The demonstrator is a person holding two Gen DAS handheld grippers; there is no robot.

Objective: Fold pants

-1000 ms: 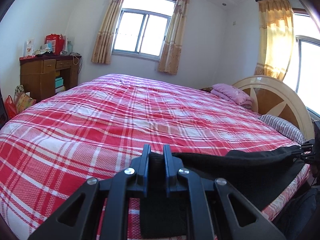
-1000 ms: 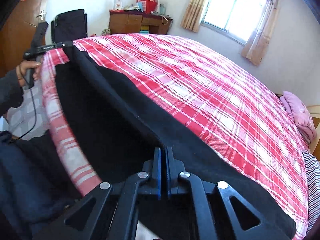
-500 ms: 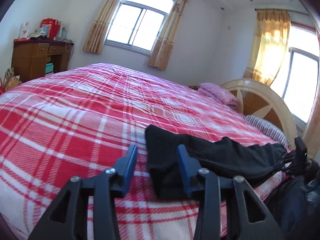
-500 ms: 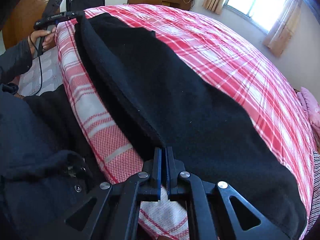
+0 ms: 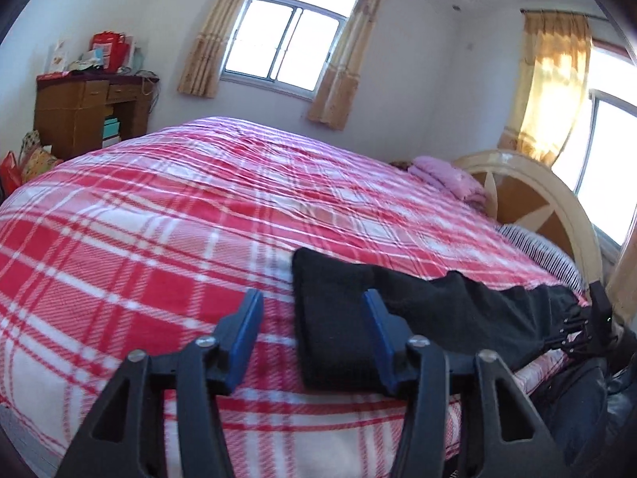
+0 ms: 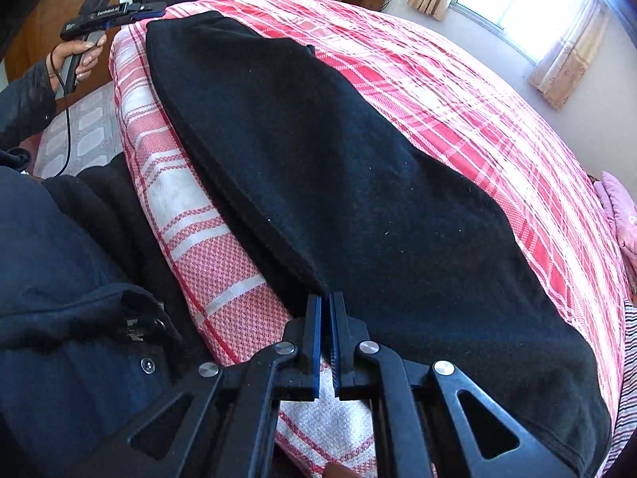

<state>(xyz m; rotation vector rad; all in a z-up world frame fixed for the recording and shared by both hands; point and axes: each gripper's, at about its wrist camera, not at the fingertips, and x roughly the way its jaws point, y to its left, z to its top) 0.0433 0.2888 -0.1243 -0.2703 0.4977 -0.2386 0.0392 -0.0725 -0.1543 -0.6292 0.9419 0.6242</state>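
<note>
Black pants lie stretched flat along the near edge of a red plaid bed. The right gripper, low in its frame, stays clamped on one end, apparently keeping the cloth taut. The left gripper has just been opening; its jaws stand apart around the other end, apparently releasing it.

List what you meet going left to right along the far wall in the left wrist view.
Wooden desk → curtained window → pink folded bedding → rounded headboard → yellow curtain.
</note>
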